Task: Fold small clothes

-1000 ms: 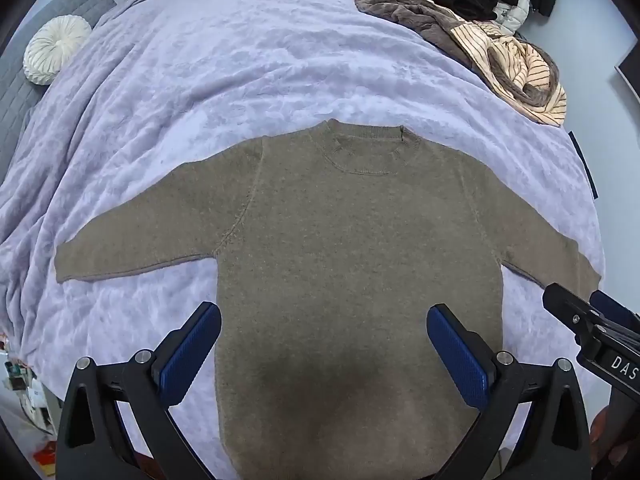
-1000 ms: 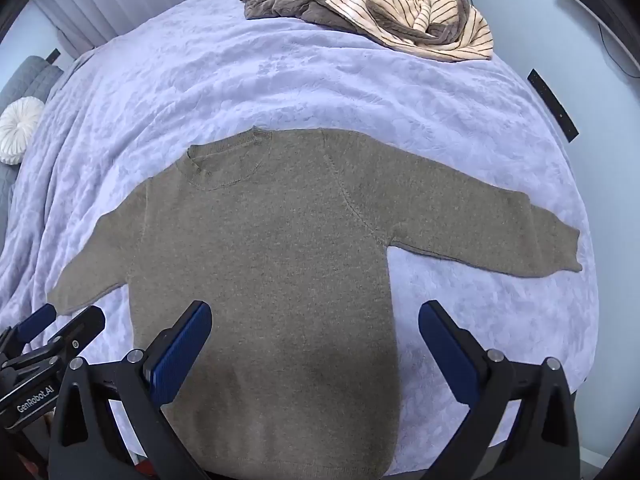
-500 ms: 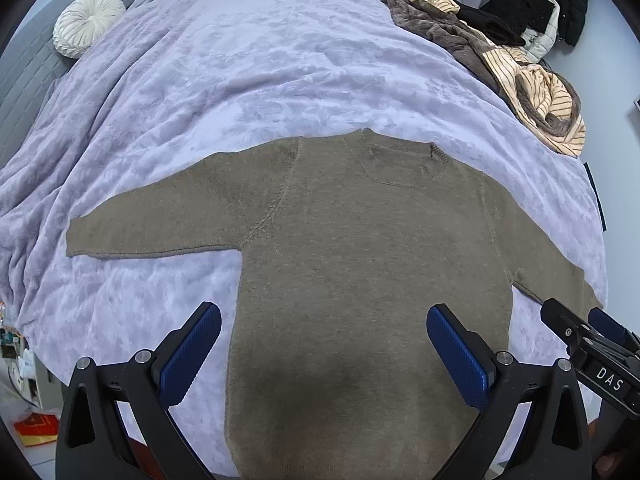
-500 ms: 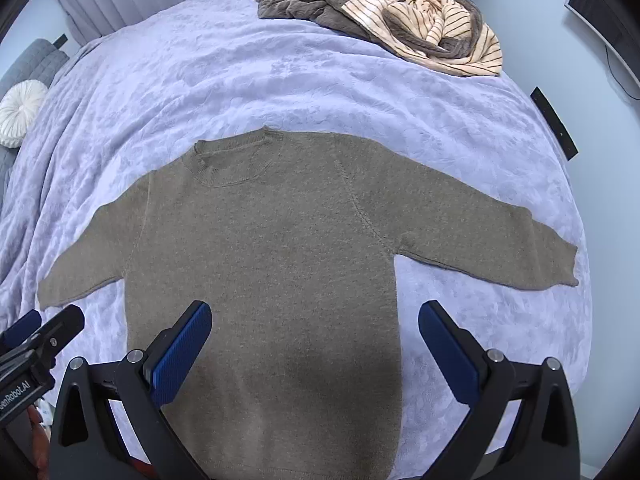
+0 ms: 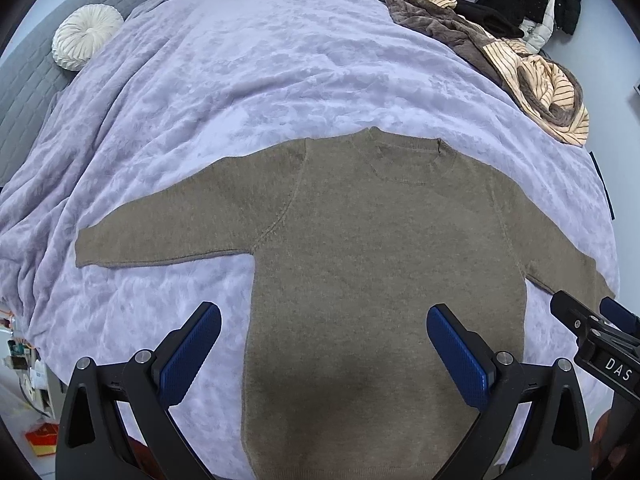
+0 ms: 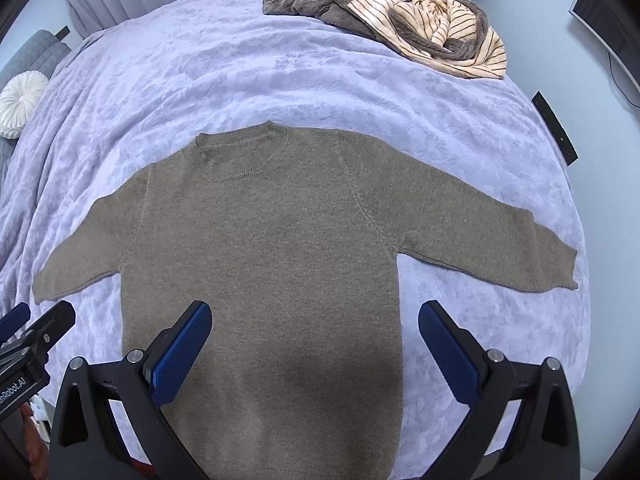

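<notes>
A small olive-brown sweater (image 5: pixel 380 248) lies flat on the lavender bedspread (image 5: pixel 260 80), neck away from me and both sleeves spread out. It also shows in the right wrist view (image 6: pixel 264 256). My left gripper (image 5: pixel 324 344) is open and empty, held above the sweater's lower left side. My right gripper (image 6: pixel 316 340) is open and empty above the lower right side. The right gripper shows at the right edge of the left wrist view (image 5: pixel 596 328), and the left gripper at the left edge of the right wrist view (image 6: pixel 36 332).
A pile of other clothes (image 5: pixel 520 64), brown, striped cream and black, lies at the bed's far right corner; it also shows in the right wrist view (image 6: pixel 400 16). A round white cushion (image 5: pixel 86 40) sits on a grey sofa at far left. The bed's edge drops off at right.
Both grippers have lifted and pulled back a little, and the left view has swung left. The sweater has not moved. Both grippers stay open.
</notes>
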A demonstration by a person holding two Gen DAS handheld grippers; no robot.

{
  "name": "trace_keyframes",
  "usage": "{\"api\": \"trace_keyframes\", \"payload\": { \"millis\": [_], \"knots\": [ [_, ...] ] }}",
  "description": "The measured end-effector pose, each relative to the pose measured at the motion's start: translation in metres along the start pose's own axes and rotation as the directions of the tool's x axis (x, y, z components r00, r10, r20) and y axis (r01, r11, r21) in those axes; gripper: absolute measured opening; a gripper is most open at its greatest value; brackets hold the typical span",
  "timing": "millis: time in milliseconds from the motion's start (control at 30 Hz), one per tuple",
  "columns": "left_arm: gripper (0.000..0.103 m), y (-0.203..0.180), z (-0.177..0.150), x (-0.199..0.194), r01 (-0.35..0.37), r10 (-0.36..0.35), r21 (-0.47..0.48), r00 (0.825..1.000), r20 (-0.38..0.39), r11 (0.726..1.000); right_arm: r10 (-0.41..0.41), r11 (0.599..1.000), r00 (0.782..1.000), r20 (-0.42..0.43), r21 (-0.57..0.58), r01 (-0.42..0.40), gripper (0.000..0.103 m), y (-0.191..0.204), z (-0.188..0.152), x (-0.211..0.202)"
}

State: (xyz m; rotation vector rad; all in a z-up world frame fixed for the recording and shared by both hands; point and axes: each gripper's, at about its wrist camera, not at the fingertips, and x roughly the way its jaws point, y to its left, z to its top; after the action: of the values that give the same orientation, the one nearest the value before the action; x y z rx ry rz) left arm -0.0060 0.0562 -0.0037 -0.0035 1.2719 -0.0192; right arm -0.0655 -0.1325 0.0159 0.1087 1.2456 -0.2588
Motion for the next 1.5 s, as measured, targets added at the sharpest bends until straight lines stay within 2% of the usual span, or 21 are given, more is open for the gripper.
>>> {"api": "trace_keyframes", "payload": {
  "millis": [1500],
  "knots": [
    [0.103, 0.011, -0.006, 0.010, -0.025, 0.024, -0.031, 1.000, -0.020, 0.999, -0.026, 0.999, 0.999, -0.032, 0.030, 0.027, 0.103, -0.005, 0.002, 0.014]
  ]
}}
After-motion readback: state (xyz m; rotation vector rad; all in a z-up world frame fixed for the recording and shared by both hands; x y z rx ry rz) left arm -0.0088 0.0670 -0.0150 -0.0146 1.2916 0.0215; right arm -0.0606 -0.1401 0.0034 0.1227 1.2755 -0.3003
